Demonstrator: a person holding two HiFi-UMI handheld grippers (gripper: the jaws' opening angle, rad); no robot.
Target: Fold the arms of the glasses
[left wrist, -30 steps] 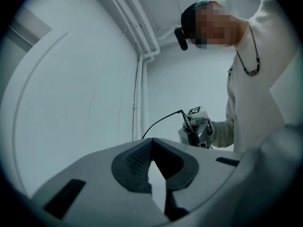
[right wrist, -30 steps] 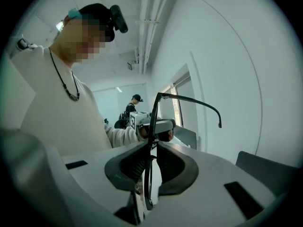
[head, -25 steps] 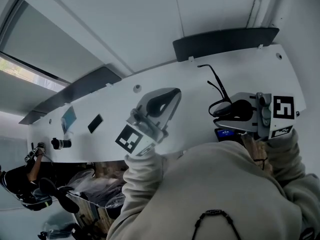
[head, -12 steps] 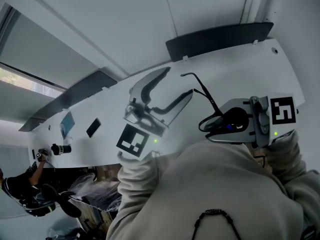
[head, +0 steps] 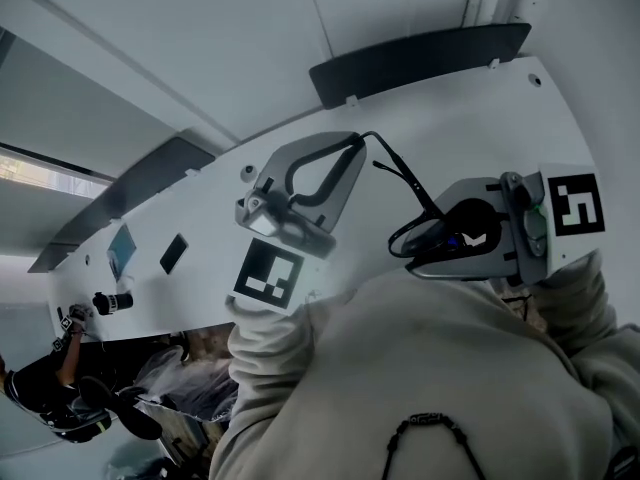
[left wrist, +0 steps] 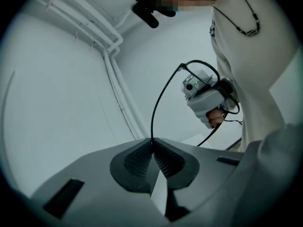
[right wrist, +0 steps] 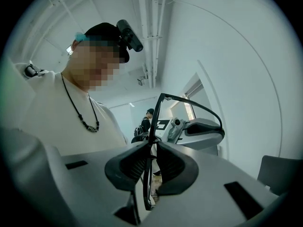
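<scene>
The thin black-framed glasses were held up in the air close to the person's chest, over the white bench. Their front sat at the right hand-held gripper. One long arm was unfolded, running up and to the left in the head view to the left hand-held gripper. The right hand-held gripper pointed left in the head view and pinched the black rim between its ribbed pads, the jaws only slightly apart around it. The left hand-held gripper pointed towards the upper right, and its jaws were closing. Their tips already met on the end of that arm, which rose from between the pads as a thin curved line. The two grippers roughly faced each other, each on a cream sleeve.
</scene>
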